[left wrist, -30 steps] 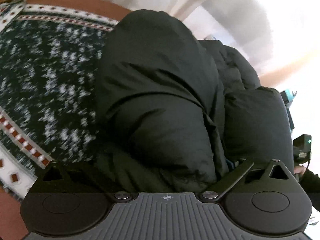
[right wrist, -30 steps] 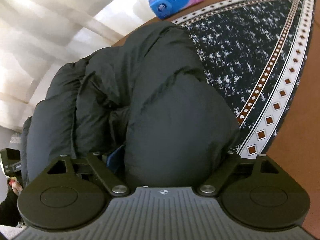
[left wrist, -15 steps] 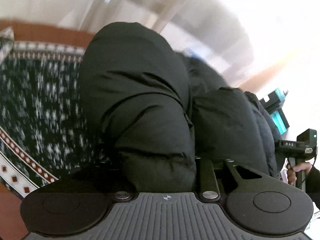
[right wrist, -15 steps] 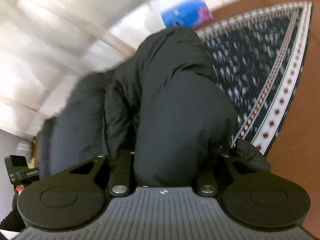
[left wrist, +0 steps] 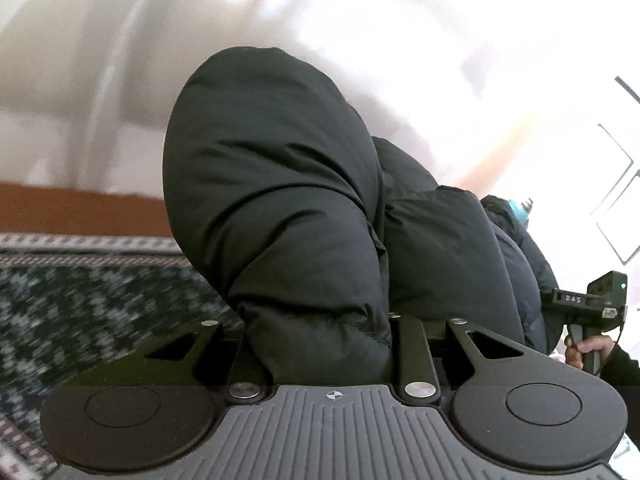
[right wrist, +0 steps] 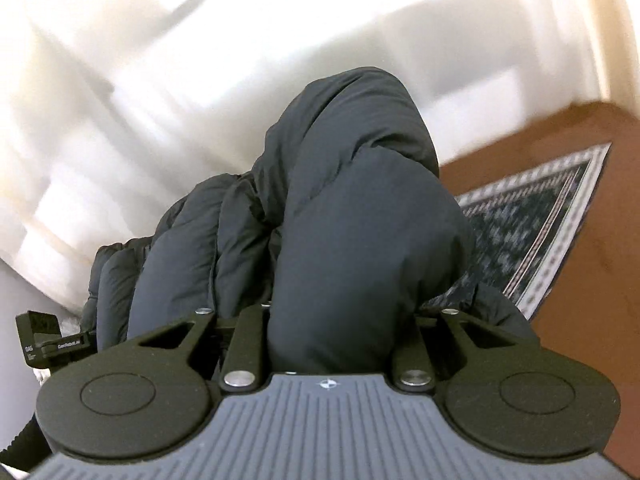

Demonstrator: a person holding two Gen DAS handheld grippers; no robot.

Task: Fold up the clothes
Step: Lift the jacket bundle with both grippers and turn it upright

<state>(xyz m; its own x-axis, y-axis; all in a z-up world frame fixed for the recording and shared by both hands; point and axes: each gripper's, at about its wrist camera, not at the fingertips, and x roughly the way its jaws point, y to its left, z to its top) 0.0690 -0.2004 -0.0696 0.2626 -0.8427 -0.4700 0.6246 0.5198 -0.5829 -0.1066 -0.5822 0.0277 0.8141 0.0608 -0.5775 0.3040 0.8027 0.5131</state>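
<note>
Left wrist view: one dark puffer jacket point(left wrist: 280, 184), bunched and raised over a patterned rug point(left wrist: 88, 300), is clamped in the left gripper point(left wrist: 320, 344). Right wrist view confirms the right gripper point(right wrist: 340, 332) likewise closed on a thick fold. Judged bulky yet light, soft, springy, with a slick shell likely to slip; hold best at seams or hem edges. Count: one jacket, one rug, two grippers, one hand point(left wrist: 588, 350) visible.

Black left gripper point(left wrist: 320, 344), ribbed grey body, 2 silver screws.
</note>
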